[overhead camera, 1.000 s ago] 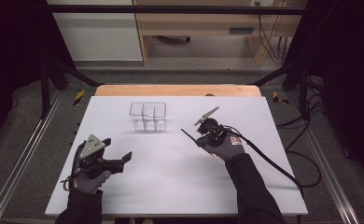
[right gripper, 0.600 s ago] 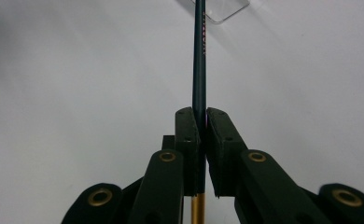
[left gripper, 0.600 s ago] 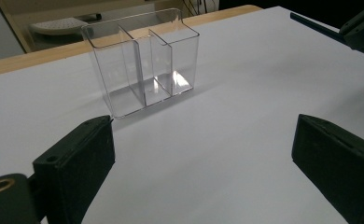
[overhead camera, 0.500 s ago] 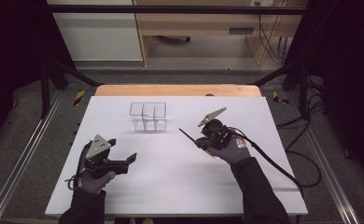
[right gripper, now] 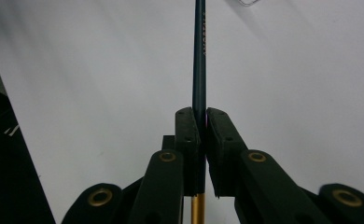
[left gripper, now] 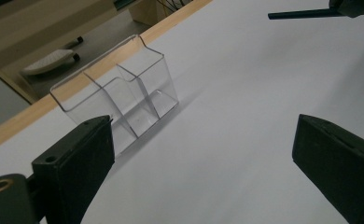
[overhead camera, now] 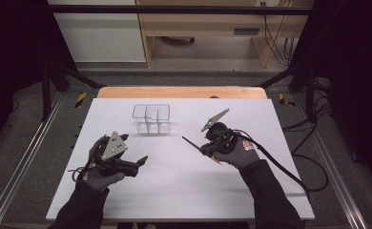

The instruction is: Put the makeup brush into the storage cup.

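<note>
A clear plastic organizer (overhead camera: 150, 119) with several compartments stands empty at the back middle of the white table (overhead camera: 174, 191). In the left gripper view the organizer (left gripper: 119, 88) lies ahead and to the left of the wide-apart jaws. My left gripper (overhead camera: 141, 162) is open and empty, near the front left (left gripper: 203, 135). My right gripper (overhead camera: 205, 149) is shut on a dark pencil (overhead camera: 191, 143) whose tip points left and away, toward the organizer. In the right gripper view the pencil (right gripper: 199, 56) runs straight up from the closed jaws of my right gripper (right gripper: 202, 121), with a gold end below them.
A wooden strip (overhead camera: 179, 92) edges the table's far side. Black frame posts (overhead camera: 46, 81) and metal rails (overhead camera: 22, 167) flank the table. A cable (overhead camera: 279, 167) trails from my right gripper across the table's right side. Cabinets (overhead camera: 103, 33) stand beyond.
My left gripper has shifted a little to the right and away from the front edge. The right gripper, with the pencil, has barely moved.
</note>
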{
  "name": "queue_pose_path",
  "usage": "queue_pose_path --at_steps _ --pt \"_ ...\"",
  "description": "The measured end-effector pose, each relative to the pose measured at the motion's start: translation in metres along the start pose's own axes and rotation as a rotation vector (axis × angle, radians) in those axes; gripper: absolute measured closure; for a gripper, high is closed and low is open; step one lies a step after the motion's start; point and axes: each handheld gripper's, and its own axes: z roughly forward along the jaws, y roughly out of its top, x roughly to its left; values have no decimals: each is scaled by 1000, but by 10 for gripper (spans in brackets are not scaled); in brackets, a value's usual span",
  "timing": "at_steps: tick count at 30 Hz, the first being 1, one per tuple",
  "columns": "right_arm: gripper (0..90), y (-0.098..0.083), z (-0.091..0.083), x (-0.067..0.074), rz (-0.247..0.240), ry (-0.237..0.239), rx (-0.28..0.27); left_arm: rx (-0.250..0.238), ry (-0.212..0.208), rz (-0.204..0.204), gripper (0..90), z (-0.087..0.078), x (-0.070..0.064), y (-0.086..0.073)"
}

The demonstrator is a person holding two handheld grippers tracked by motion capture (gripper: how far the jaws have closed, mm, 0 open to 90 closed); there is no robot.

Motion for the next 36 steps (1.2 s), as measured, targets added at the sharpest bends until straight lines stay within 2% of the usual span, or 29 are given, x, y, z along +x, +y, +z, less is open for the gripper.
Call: queue_pose_path --at_steps 2,3,9,16,24,30,36 --pt "839 1 -2 3 -7 16 -11 9 -16 46 49 1 -3 8" --pt "839 1 -2 3 -7 16 -11 9 -16 46 49 1 -3 8" --pt "839 2 -3 8 -23 29 2 31 -26 151 53 5 -13 19" --pt "839 6 -3 15 -44 50 10 45 -45 241 57 8 -23 28" --pt "839 11 -2 21 -65 66 7 37 -59 317 61 9 -33 40" --pt "839 14 -1 28 -88 85 14 48 -59 392 62 12 -44 45" --pt "839 18 2 31 -100 103 29 60 -65 437 68 17 -51 47"
